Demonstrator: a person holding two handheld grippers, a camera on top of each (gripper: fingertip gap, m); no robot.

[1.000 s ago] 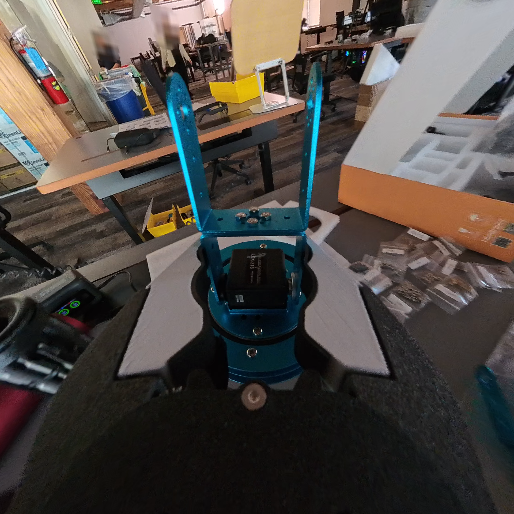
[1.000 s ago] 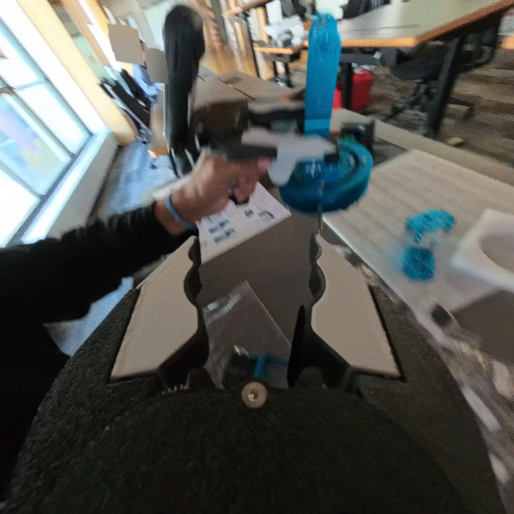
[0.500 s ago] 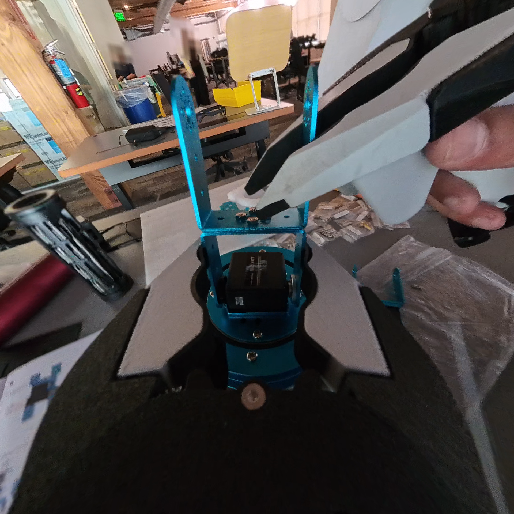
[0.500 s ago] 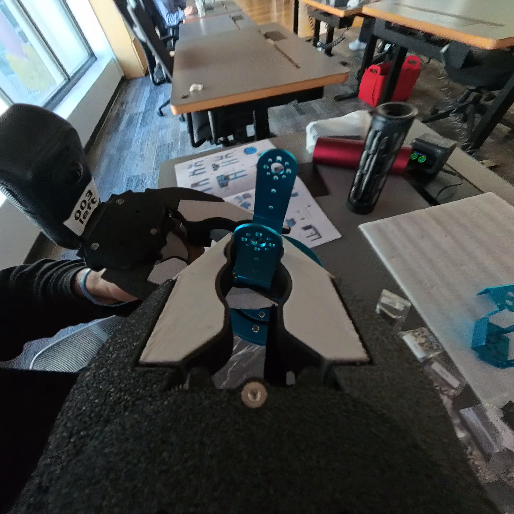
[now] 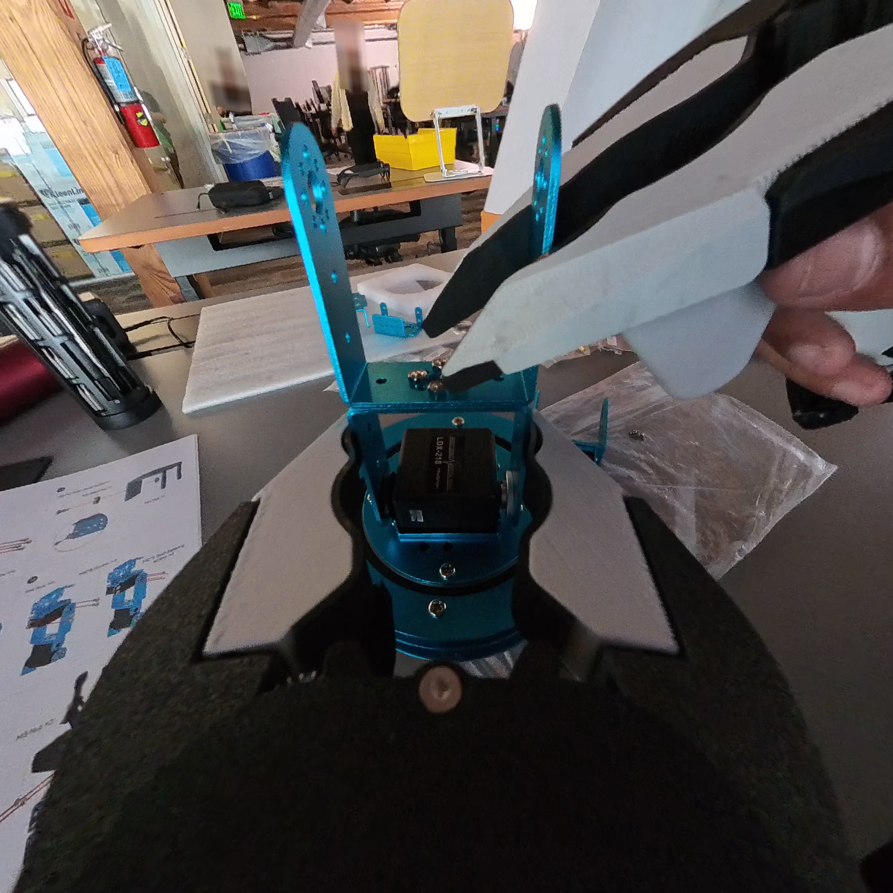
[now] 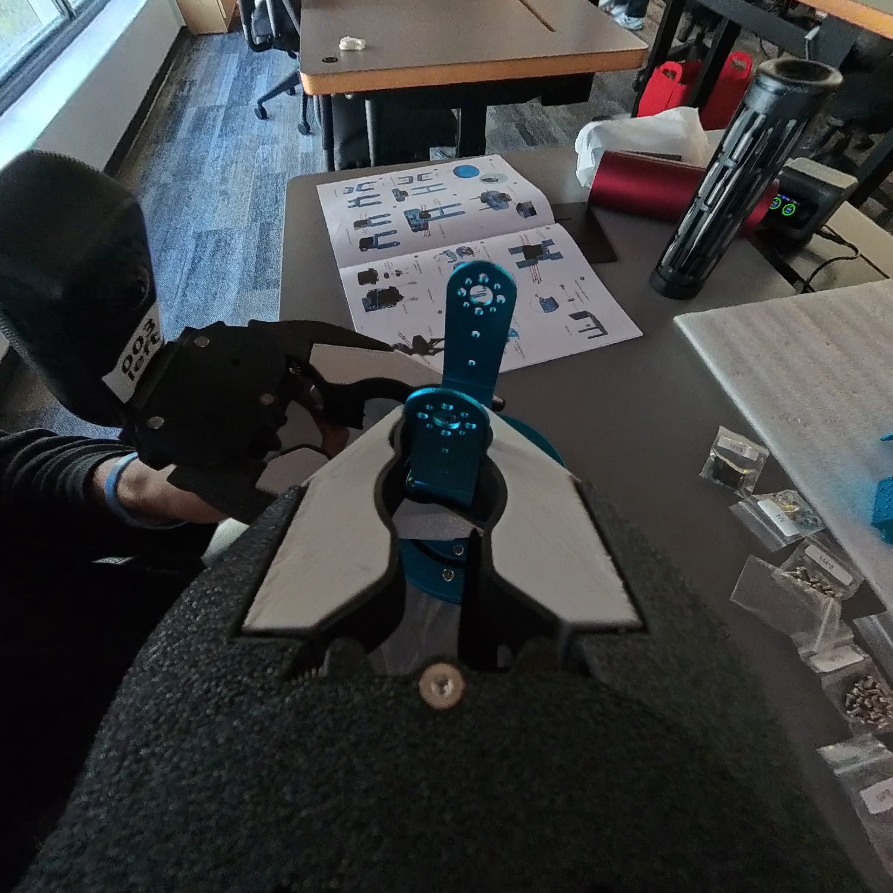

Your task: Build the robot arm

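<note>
The instruction sheet has slid nearer; left gripper jaws clench the blue base, right gripper jaws straddle its bracket.

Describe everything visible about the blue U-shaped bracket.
The blue U-shaped bracket looks like anodized metal: two upright perforated arms with rounded tops on a flat crosspiece bearing small screws. It stands above a black servo on a round blue base clamped by the left gripper. The right gripper reaches between its arms.
</note>
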